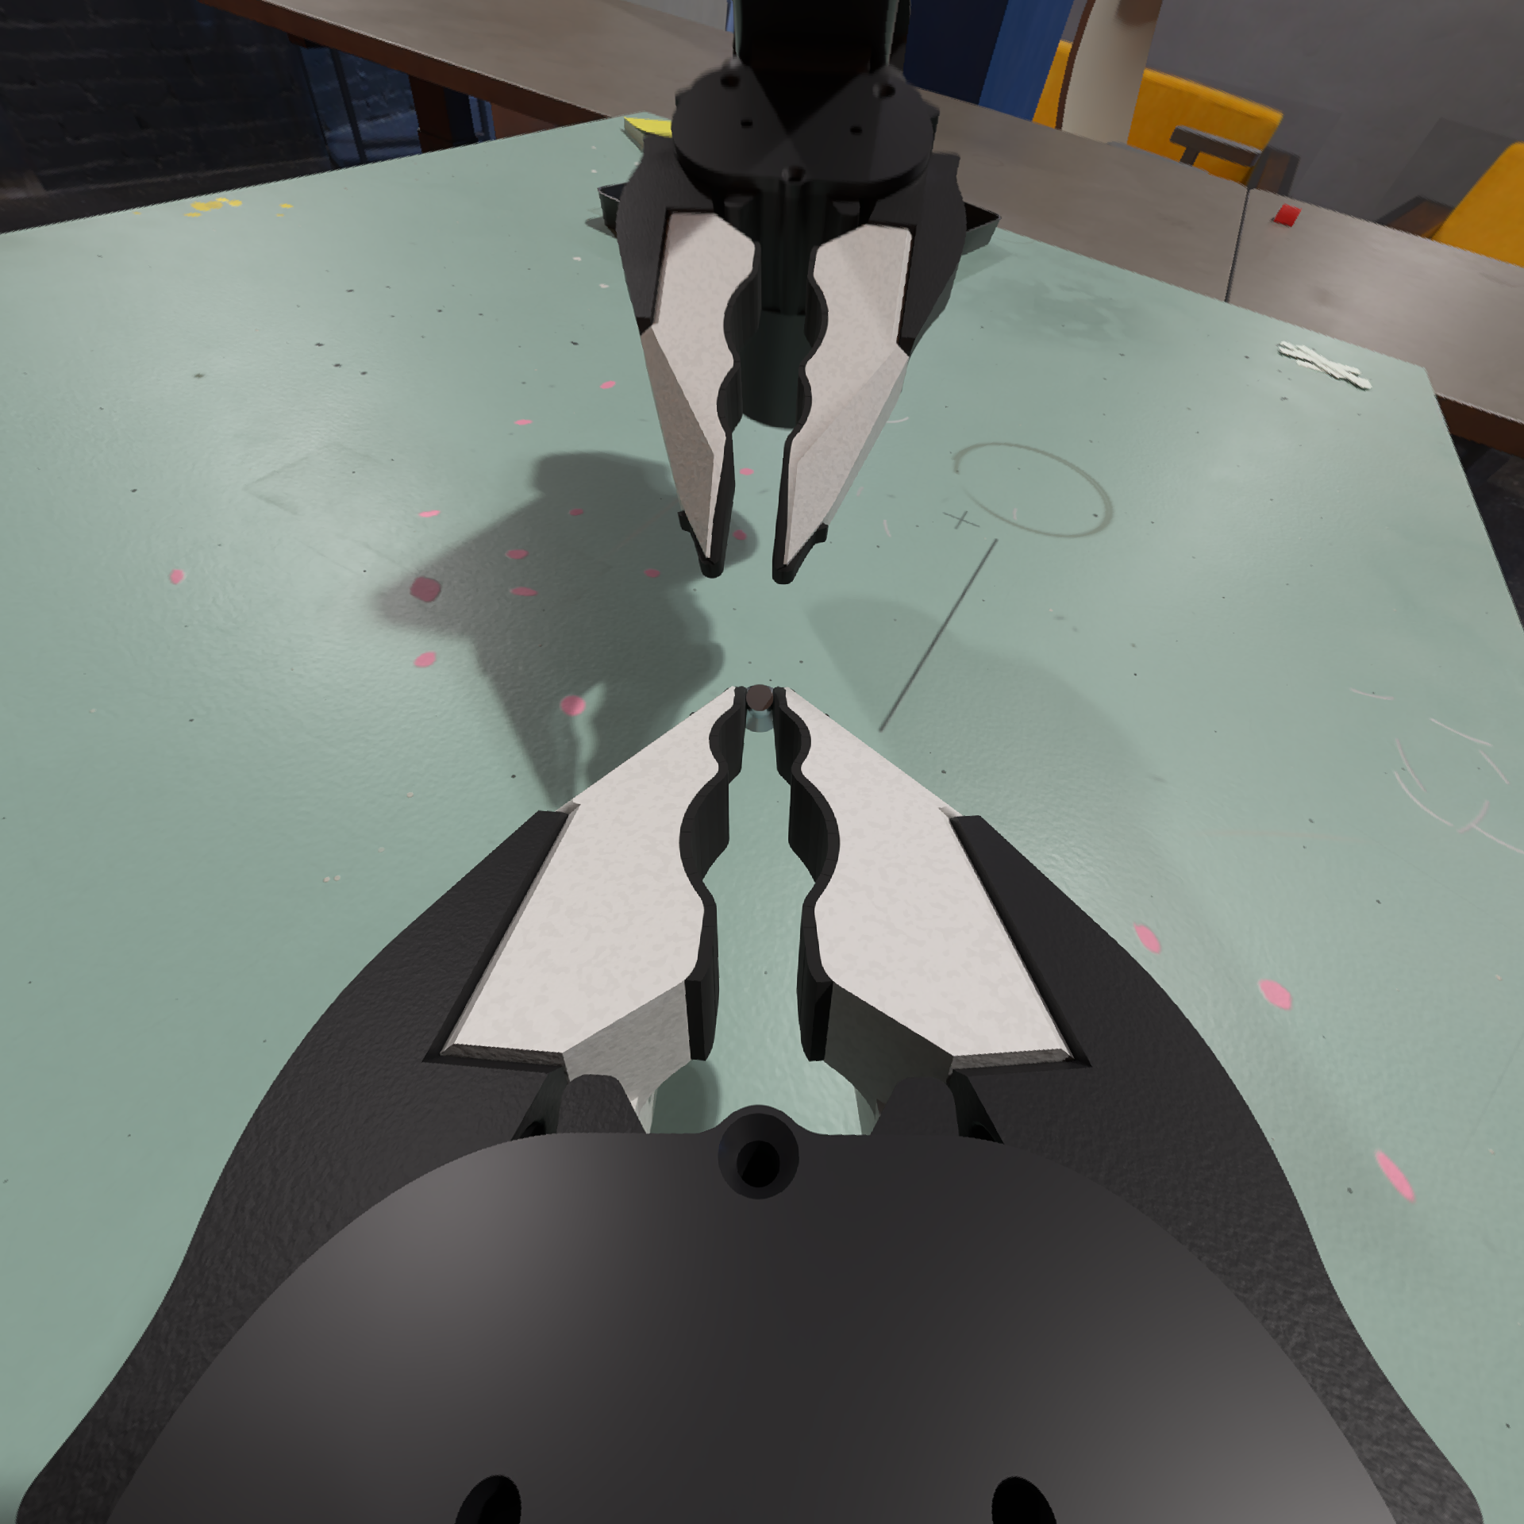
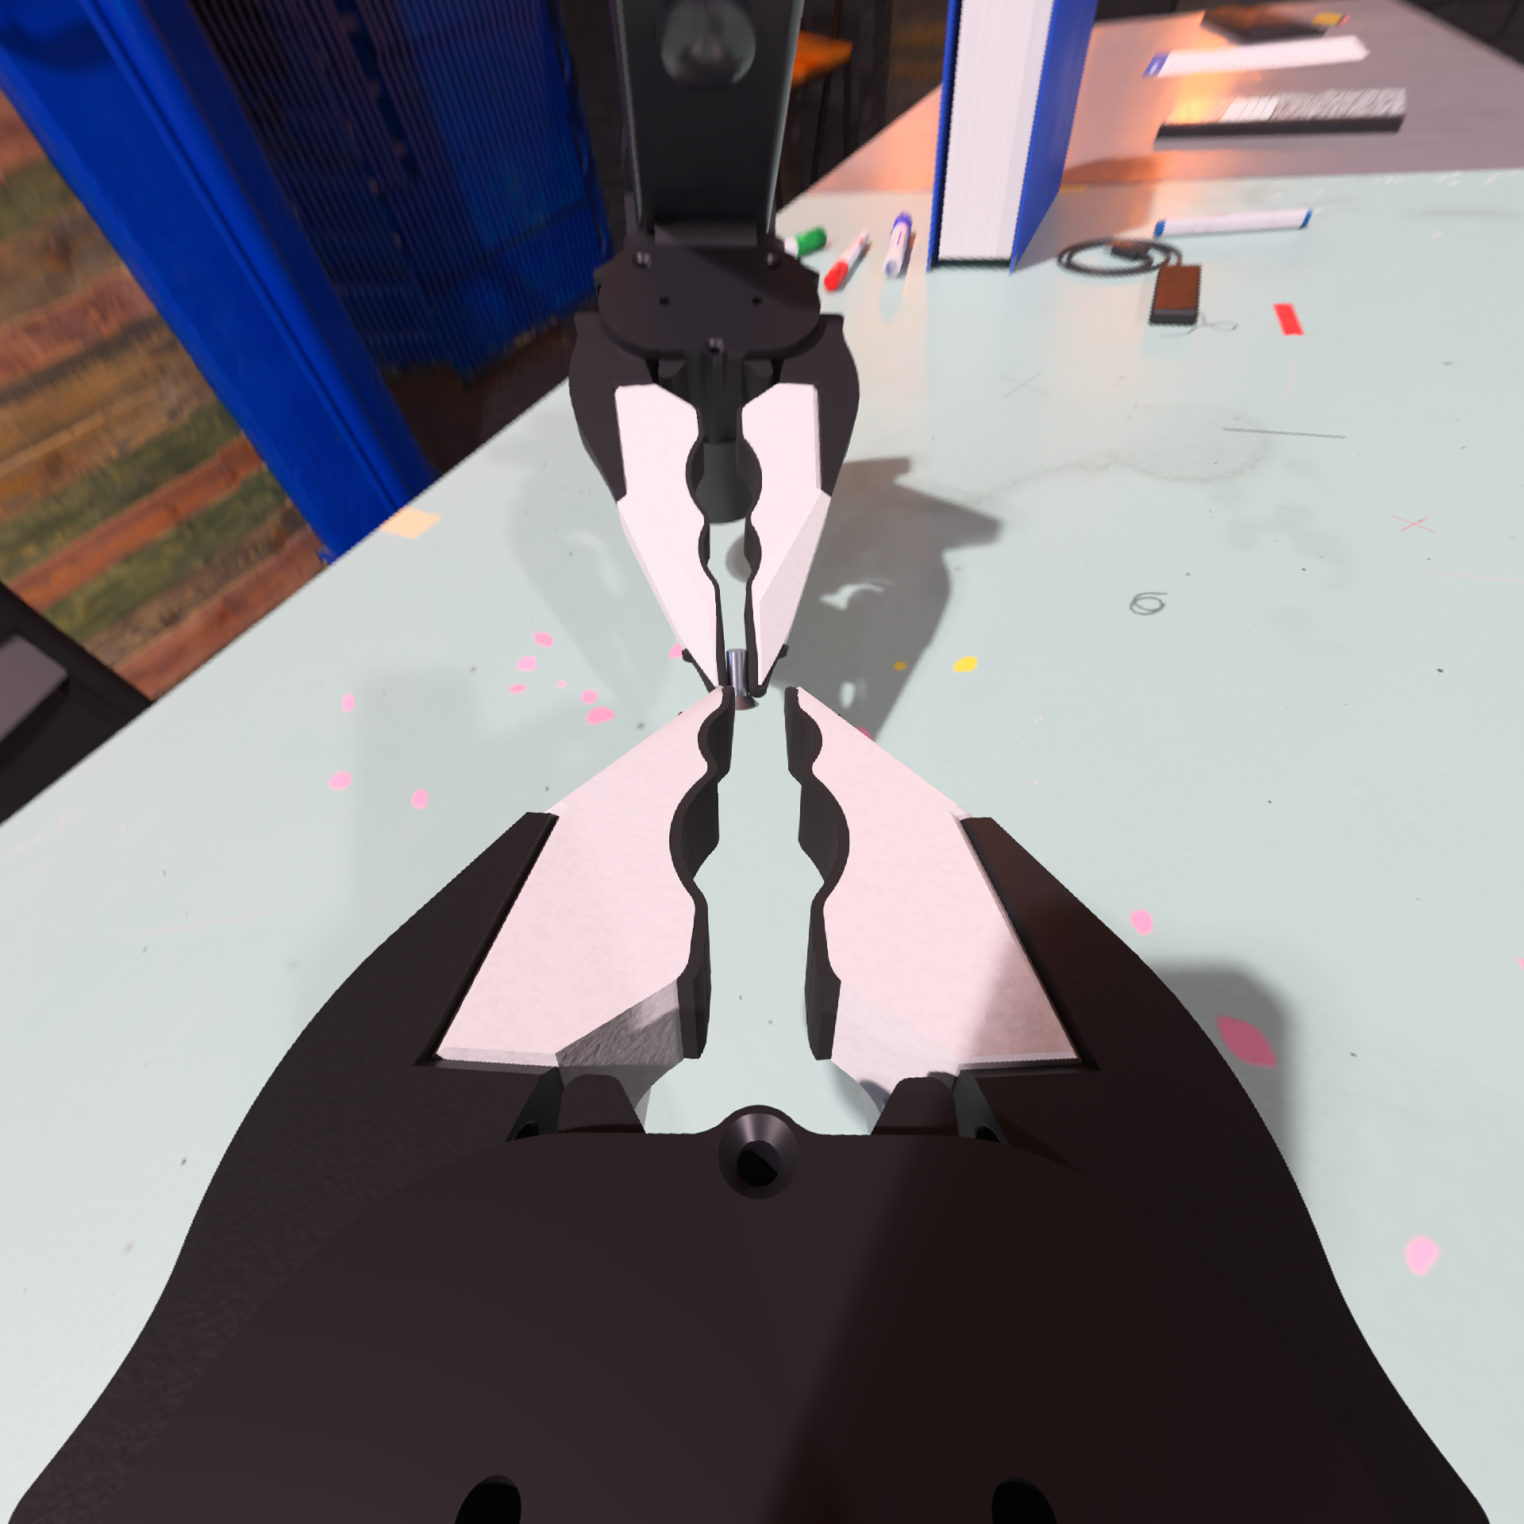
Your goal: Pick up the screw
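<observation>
The screw is small, with a dark head and a silvery shaft. My left gripper is shut on it at the very fingertips, low over the pale green table. In the right wrist view the screw shows between the left gripper's tips. My right gripper is open and empty, and faces the left gripper tip to tip a short way from the screw. It also shows in the left wrist view. I cannot tell whether the screw touches the table.
Three markers, an upright blue-covered book, a coiled cable with a brown adapter and red tape lie at the far side. A blue frame stands past the table's left edge. Pink paint spots dot the surface.
</observation>
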### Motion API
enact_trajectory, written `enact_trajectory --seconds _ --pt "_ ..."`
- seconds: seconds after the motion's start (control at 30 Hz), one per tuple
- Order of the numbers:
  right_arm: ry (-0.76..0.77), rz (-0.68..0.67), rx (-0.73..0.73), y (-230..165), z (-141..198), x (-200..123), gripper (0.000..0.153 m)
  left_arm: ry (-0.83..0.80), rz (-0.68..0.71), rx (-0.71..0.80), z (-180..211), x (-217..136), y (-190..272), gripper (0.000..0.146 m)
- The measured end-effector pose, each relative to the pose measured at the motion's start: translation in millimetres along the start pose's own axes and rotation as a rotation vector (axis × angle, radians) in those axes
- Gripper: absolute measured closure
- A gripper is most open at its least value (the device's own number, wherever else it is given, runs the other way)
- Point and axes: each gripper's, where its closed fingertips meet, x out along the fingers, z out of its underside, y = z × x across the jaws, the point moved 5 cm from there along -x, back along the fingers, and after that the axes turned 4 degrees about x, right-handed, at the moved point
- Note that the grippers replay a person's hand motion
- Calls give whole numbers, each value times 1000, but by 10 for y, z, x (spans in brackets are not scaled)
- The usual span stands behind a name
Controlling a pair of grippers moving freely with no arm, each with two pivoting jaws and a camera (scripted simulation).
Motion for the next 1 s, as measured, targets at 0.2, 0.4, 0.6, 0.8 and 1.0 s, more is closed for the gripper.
enact_trajectory --seconds 0.2,0.4,0.6,0.8,1.0 --pt "-158 -21 -38 11 -49 2 141 -11 5 8 9 14 13 140" --pt "-244 -36 47 45 -98 50 141 -34 -13 27 29 44 16 140" --pt "-497 -39 21 14 -135 94 141 -93 -58 105 74 100 37 140" --pt "-766 -1 -9 -36 -166 162 141 -160 -132 231 117 151 69 140" --pt "-806 55 -27 -49 -186 187 141 -174 -161 259 124 159 64 140"
